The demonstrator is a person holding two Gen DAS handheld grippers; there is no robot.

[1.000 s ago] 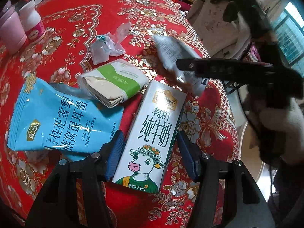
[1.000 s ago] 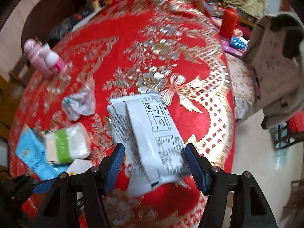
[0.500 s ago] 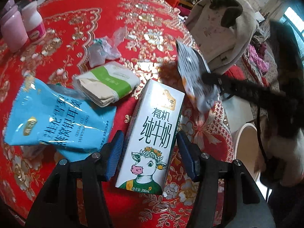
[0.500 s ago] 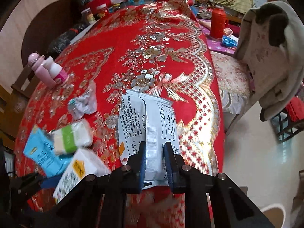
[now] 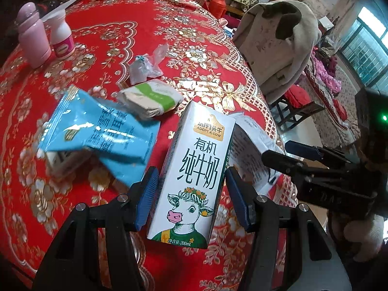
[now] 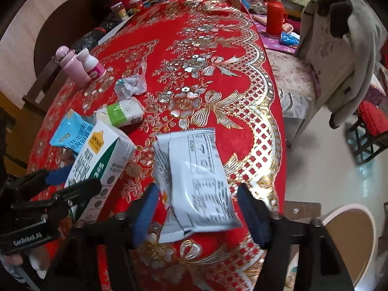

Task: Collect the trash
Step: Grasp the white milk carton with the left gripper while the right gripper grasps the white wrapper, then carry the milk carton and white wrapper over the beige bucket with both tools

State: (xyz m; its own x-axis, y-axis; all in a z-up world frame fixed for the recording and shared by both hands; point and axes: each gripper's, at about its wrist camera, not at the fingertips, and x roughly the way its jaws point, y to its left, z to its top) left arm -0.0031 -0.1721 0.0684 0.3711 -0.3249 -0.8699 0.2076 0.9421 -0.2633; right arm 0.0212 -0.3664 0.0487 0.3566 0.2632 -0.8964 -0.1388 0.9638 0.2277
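A white milk carton (image 5: 194, 169) with a cow picture lies on the red tablecloth between the fingers of my left gripper (image 5: 191, 198), which is open around it; it also shows in the right wrist view (image 6: 97, 162). A grey-white snack wrapper (image 6: 196, 184) lies between the fingers of my right gripper (image 6: 198, 211), which is open. A blue pouch (image 5: 97, 135), a green-banded tissue pack (image 5: 150, 99) and crumpled clear plastic (image 5: 145, 68) lie further back.
A pink bottle (image 5: 32, 36) and a small white bottle (image 5: 61, 38) stand at the far left. A chair draped with a cream coat (image 6: 339, 48) stands beside the table. A white bin rim (image 6: 351, 237) shows on the floor at lower right.
The right gripper was shut on the wrapper half a second ago; now its fingers stand wide apart with the wrapper lying between them. The blue pouch has shifted and tilted.
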